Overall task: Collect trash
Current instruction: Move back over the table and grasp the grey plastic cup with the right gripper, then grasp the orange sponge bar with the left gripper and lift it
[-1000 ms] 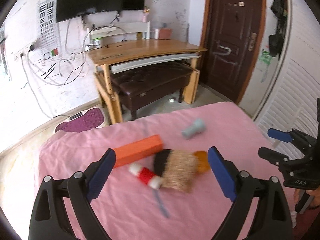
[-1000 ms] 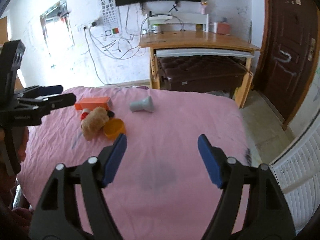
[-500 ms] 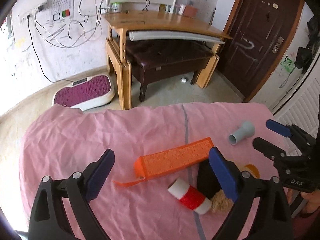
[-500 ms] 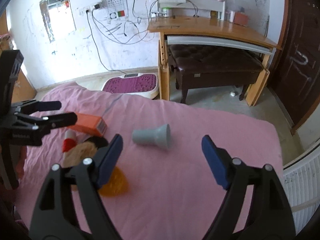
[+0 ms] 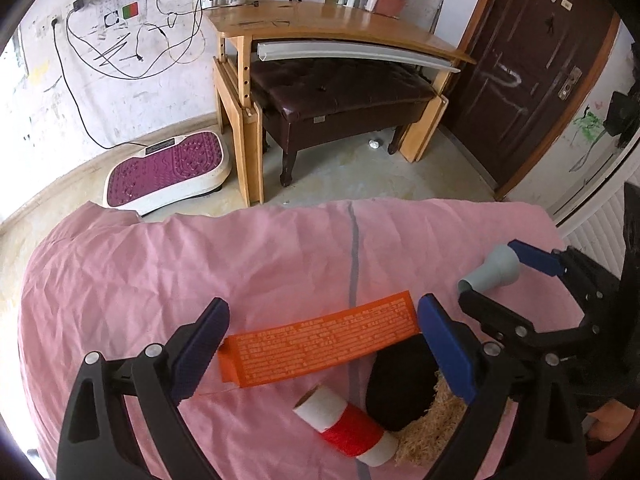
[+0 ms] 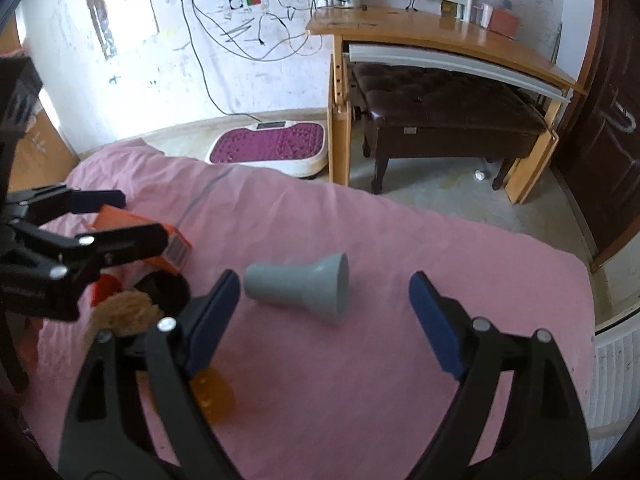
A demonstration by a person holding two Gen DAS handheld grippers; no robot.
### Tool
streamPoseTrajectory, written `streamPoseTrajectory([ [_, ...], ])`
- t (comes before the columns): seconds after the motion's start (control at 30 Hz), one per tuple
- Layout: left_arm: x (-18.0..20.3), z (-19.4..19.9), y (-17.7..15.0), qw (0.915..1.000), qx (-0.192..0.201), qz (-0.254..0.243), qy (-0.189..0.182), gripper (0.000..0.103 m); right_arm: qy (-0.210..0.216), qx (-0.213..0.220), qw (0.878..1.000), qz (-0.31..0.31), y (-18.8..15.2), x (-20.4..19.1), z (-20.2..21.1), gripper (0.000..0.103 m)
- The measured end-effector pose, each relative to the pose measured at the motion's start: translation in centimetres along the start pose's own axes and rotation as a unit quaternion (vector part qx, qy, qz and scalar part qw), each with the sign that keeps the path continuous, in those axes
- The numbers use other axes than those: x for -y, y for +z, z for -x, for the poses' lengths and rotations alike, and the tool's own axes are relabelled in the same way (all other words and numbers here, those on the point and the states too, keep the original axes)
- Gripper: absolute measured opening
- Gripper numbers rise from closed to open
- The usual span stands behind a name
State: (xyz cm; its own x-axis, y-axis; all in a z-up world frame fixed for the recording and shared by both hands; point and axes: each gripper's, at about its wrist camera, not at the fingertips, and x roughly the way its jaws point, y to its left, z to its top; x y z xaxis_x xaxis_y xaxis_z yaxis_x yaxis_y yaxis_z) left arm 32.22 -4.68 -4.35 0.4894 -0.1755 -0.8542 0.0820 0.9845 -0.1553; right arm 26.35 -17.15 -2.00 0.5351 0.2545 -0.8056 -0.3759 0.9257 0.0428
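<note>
Orange cardboard, a long flat printed box (image 5: 320, 340), is now lying squarely between the wide-spread blue pads of the left gripper (image 5: 322, 346), which is closing in low over the pink bedsheet (image 5: 200, 264) from the higher, farther pose of a second ago; I judge this box to be its first piece of trash. A red-and-white paper roll (image 5: 346, 426) and a black-and-straw round brush (image 5: 404, 396) are lying just beside it. In the right wrist view, the right gripper (image 6: 324, 312) is likewise dropping closer, its jaws wide apart and straddling the grey plastic funnel-shaped fitting (image 6: 300, 286), which is lying on its side on the sheet, untouched. An orange translucent lid (image 6: 214, 394) is sitting beneath its left finger.
</note>
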Motion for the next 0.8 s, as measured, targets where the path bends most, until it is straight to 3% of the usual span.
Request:
streamPoseTrajectory([
  [0.17, 0.0, -0.3, -0.4, 0.9997, 0.013, 0.015, -0.015, 0.09, -0.011, 0.003, 1.0, 0.013, 0.0, -0.1, -0.6, 0.082],
  [0.27, 0.0, -0.1, -0.8, 0.9994, 0.02, 0.017, -0.023, 0.086, -0.017, 0.008, 1.0, 0.02, -0.1, 0.0, -0.5, 0.071],
  [0.43, 0.1, 0.9, -1.1, 0.9985, 0.038, 0.018, -0.036, 0.065, -0.019, 0.016, 1.0, 0.008, -0.3, 0.8, -0.3, 0.058],
  [0.57, 0.0, 1.8, -1.1, 0.9978, 0.049, 0.015, -0.042, 0.056, -0.018, 0.017, 1.0, 0.005, -0.3, 0.9, -0.1, 0.049],
  [0.7, -0.2, 2.0, -1.2, 0.9977, 0.048, 0.012, -0.047, 0.053, -0.018, 0.02, 1.0, 0.003, -0.5, 0.7, 0.3, 0.048],
  [0.8, -0.2, 2.7, -1.1, 0.9969, 0.059, 0.004, -0.051, 0.042, -0.019, 0.026, 0.999, -0.002, -0.7, 0.7, 0.9, 0.047],
])
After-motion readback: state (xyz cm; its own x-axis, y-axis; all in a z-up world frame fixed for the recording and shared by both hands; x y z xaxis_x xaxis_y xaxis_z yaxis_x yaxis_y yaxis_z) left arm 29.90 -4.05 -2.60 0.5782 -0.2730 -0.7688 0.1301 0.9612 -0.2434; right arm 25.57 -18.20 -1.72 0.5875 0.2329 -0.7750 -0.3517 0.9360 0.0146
